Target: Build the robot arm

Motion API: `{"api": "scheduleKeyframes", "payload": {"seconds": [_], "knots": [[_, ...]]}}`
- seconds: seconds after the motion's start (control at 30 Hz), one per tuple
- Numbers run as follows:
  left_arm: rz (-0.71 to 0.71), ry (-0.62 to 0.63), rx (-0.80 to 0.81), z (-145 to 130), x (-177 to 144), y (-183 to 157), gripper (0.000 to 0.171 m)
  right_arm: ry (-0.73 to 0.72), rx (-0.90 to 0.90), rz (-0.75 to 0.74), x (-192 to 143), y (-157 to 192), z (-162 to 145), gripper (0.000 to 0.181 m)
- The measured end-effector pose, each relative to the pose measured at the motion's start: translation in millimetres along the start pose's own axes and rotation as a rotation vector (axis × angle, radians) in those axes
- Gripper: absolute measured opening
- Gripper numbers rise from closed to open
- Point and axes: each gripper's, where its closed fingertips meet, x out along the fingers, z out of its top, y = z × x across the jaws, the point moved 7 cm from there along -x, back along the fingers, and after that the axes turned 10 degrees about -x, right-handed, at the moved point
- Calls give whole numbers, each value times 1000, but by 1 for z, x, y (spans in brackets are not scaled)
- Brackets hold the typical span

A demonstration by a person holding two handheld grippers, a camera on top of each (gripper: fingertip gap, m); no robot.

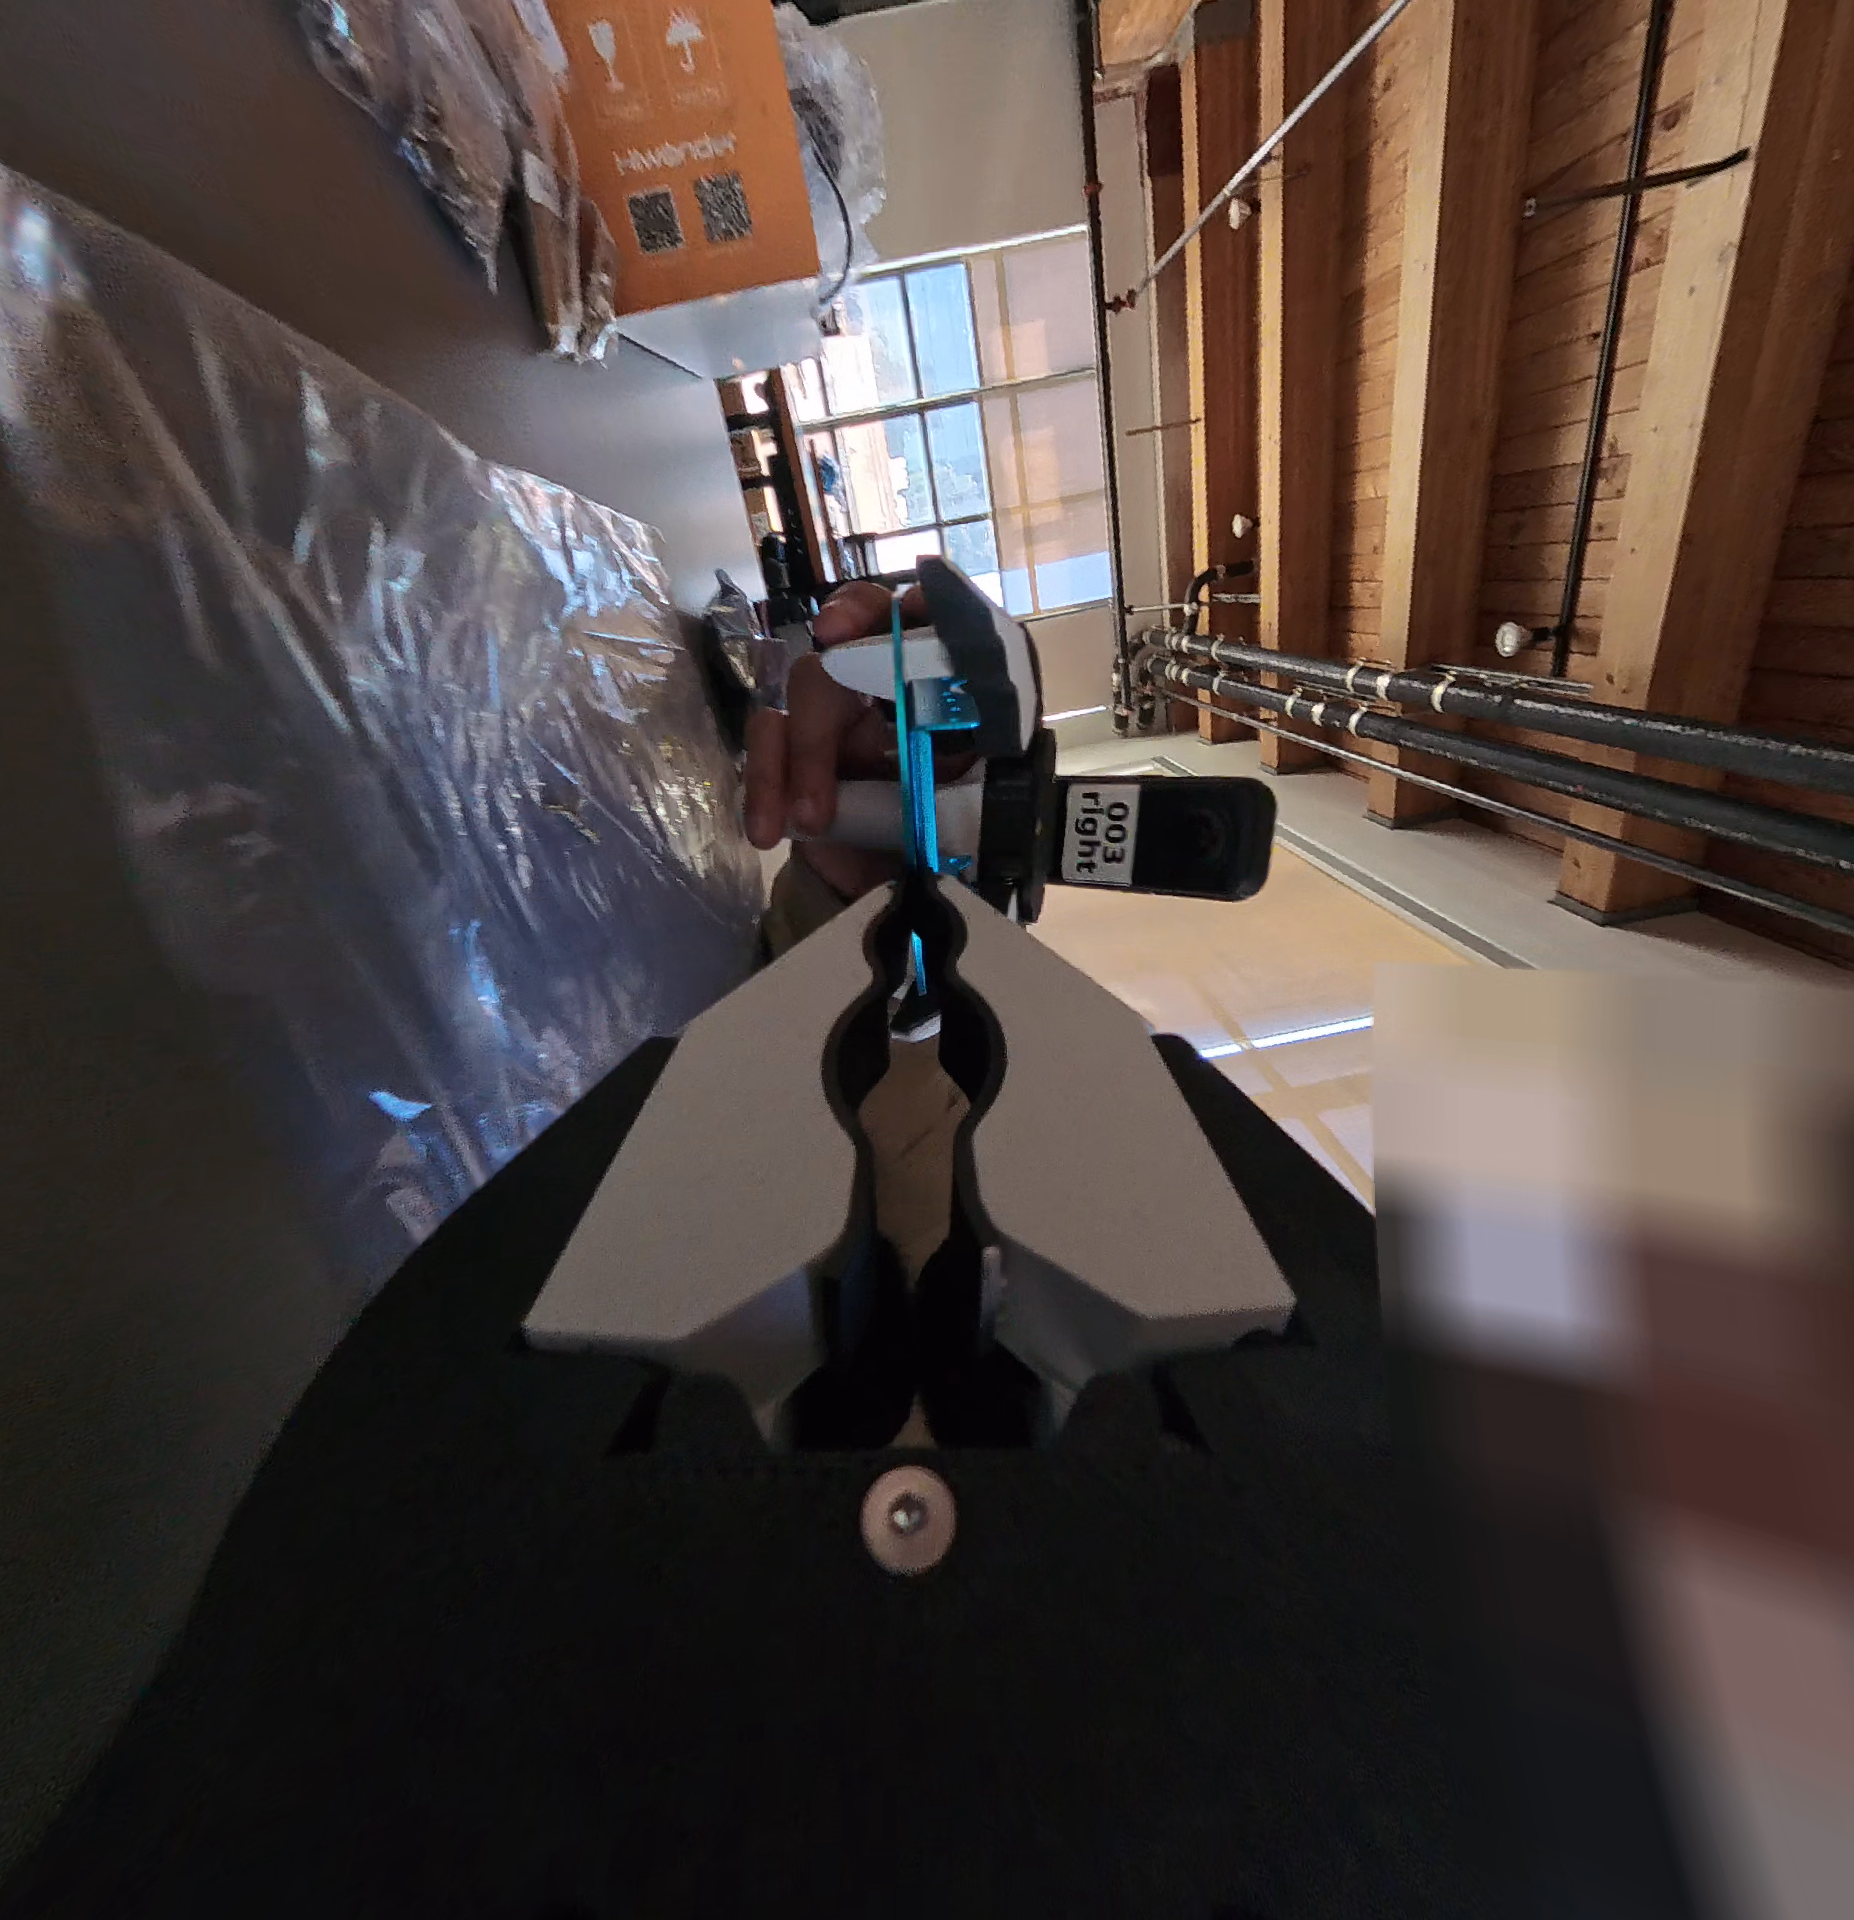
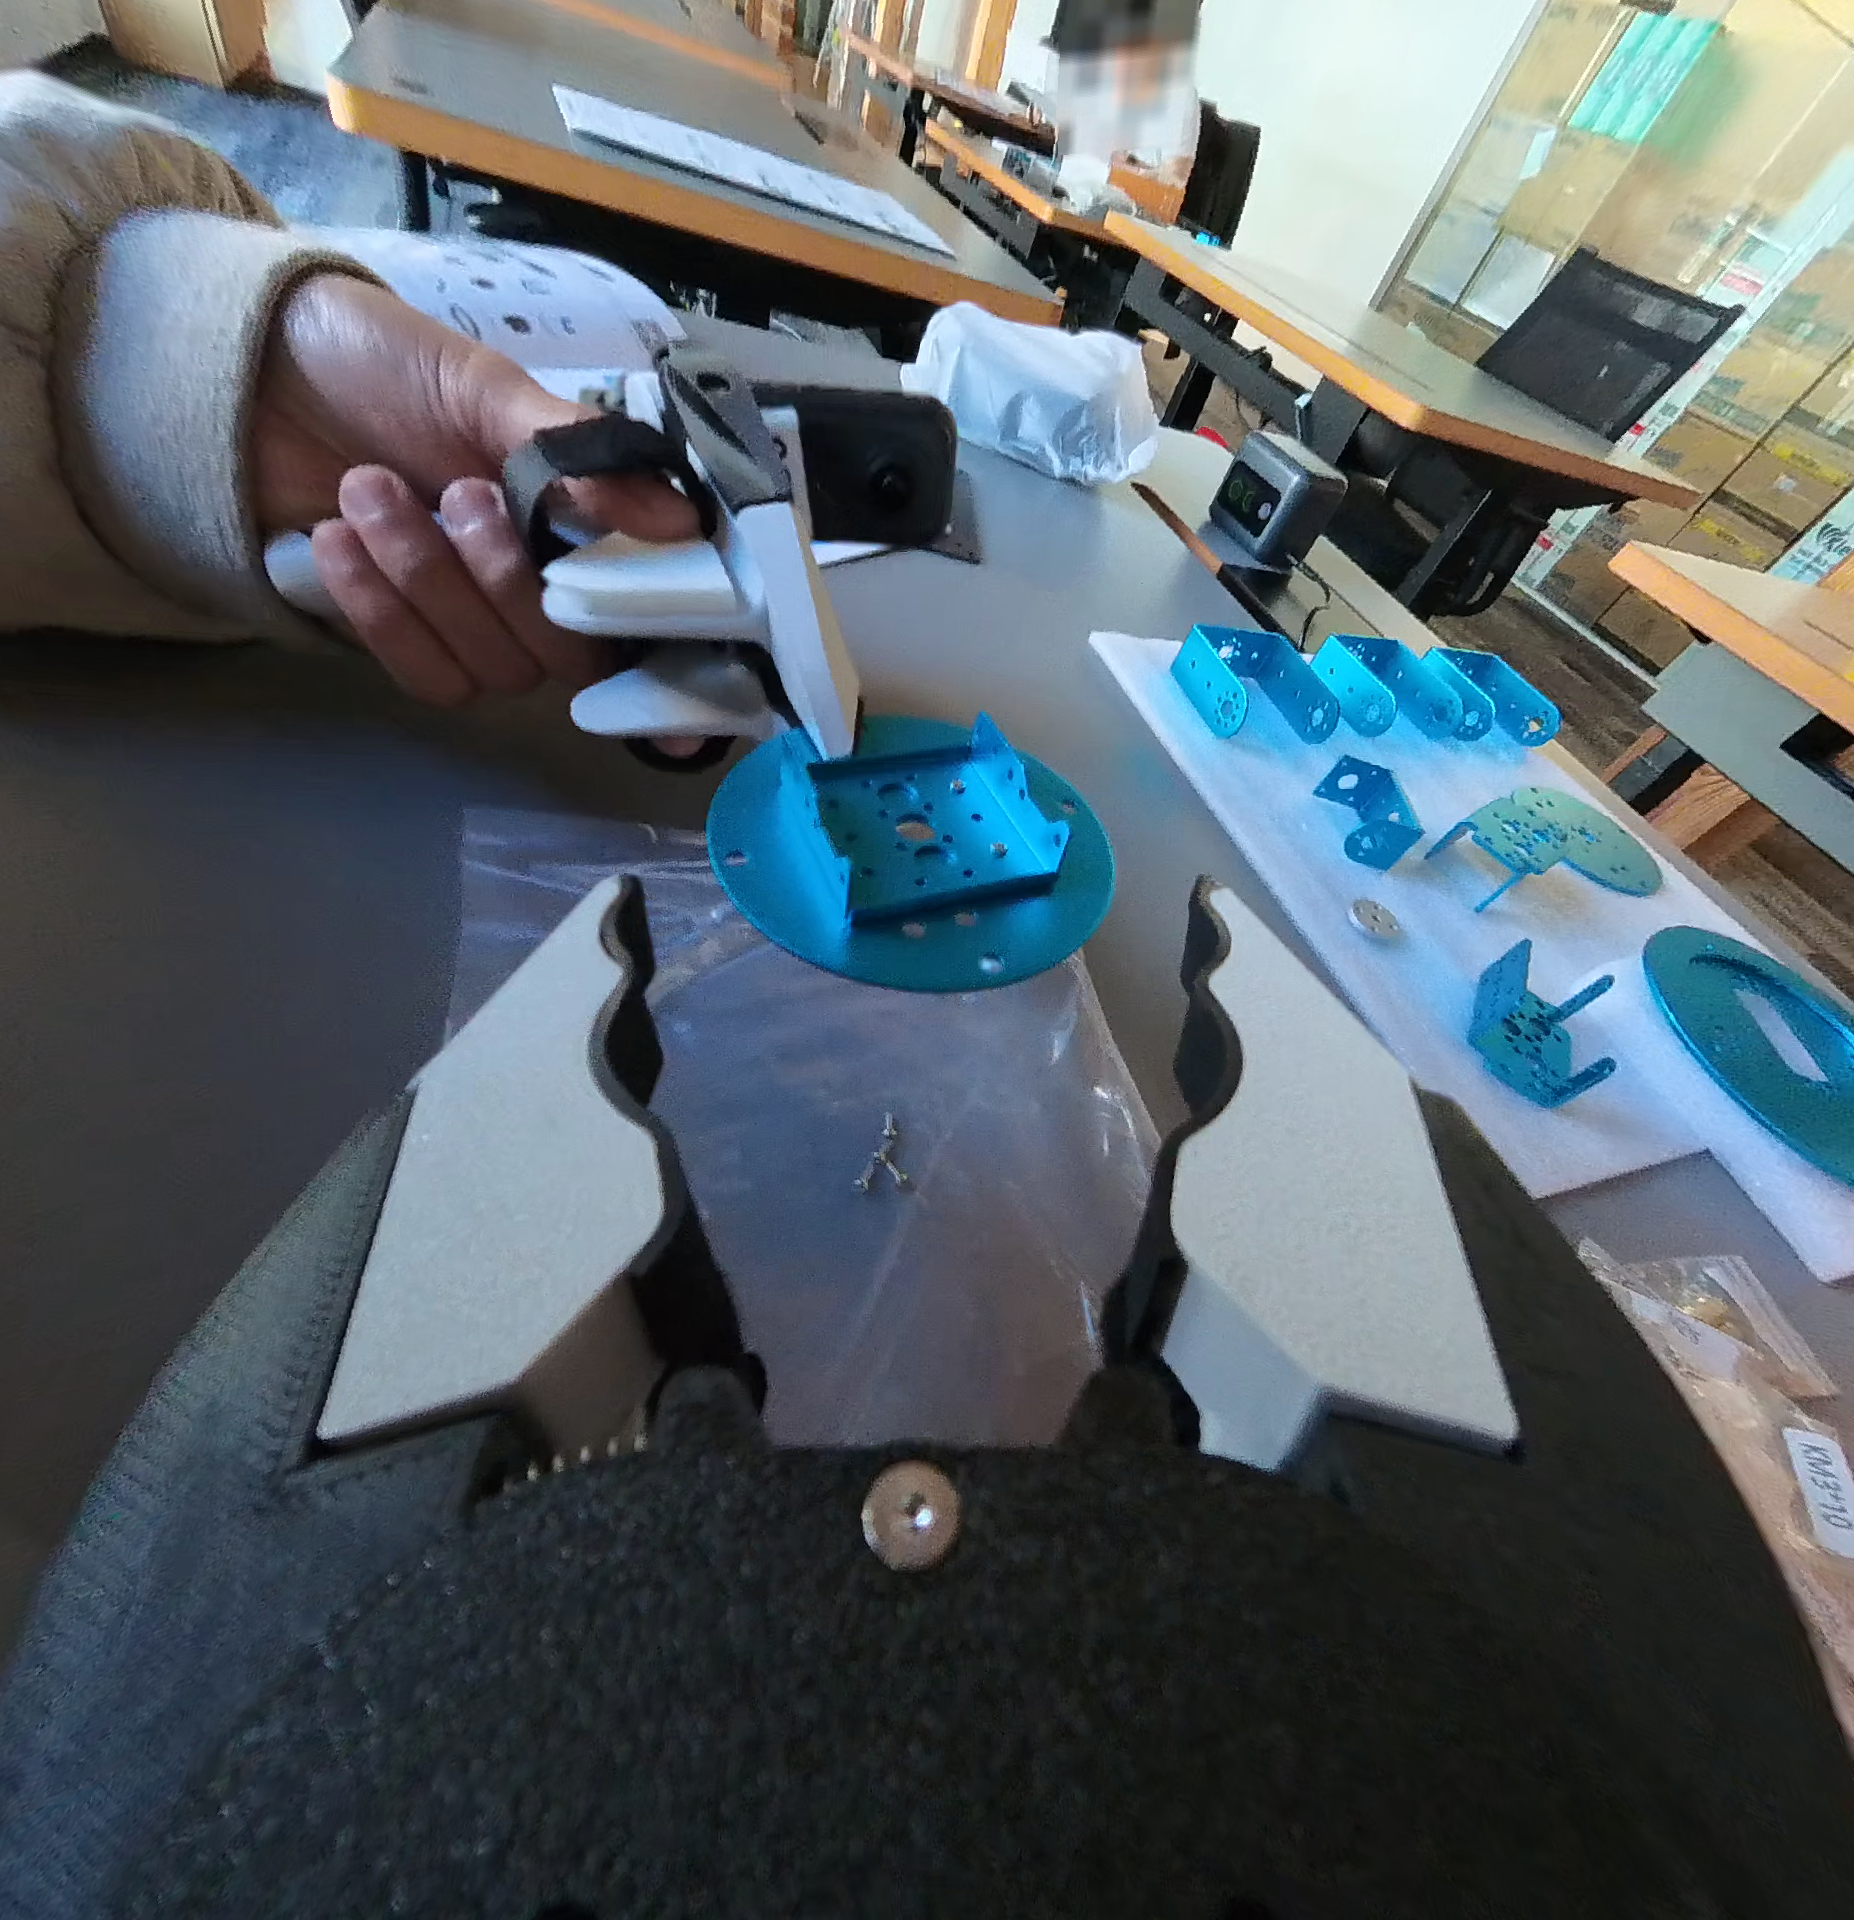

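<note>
Showing a blue round plate (image 2: 933, 951) near the middle of a grey table (image 2: 175, 831), tilted, carrying a square blue bracket (image 2: 933, 821) on its upper face. Being pinched at its far rim by the left gripper (image 2: 838, 740), fingers clenched on the metal; appearing edge-on as a thin blue line between those fingers in the left wrist view. Being steered by a hand (image 2: 414, 499) wrapped around the gripper's white handle. Overlapping the far edge of a clear plastic bag (image 2: 902, 1091); not possible to tell whether touching it. Lying on that bag, a few small silver screws (image 2: 881, 1169). Hovering over the bag and screws, the right gripper (image 2: 915, 894), fingers spread wide, grasping nothing. Lying to the right, a white foam sheet (image 2: 1141, 665) bearing blue U-shaped brackets (image 2: 1255, 681), smaller blue parts and a second blue disc (image 2: 1775, 1049). Sitting beyond the sheet, a small dark device (image 2: 1276, 499).
</note>
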Motion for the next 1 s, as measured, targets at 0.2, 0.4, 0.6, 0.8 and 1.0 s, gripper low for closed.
{"api": "scheduleKeyframes", "payload": {"seconds": [0.2,0.4,0.6,0.8,1.0], "knots": [[-47,49,-23,-7,7,-3,0,-39,42,37,4,7,3,101],[-51,74,-17,-12,10,-4,0,-39,62,44,10,10,1,98],[-11,-4,23,0,-2,-3,0,85,33,49,-7,-1,-8,80],[77,-145,79,17,-21,-2,0,332,197,95,-38,-26,-36,36],[90,-170,88,19,-23,-1,0,449,194,208,-14,-4,-42,21]]}}
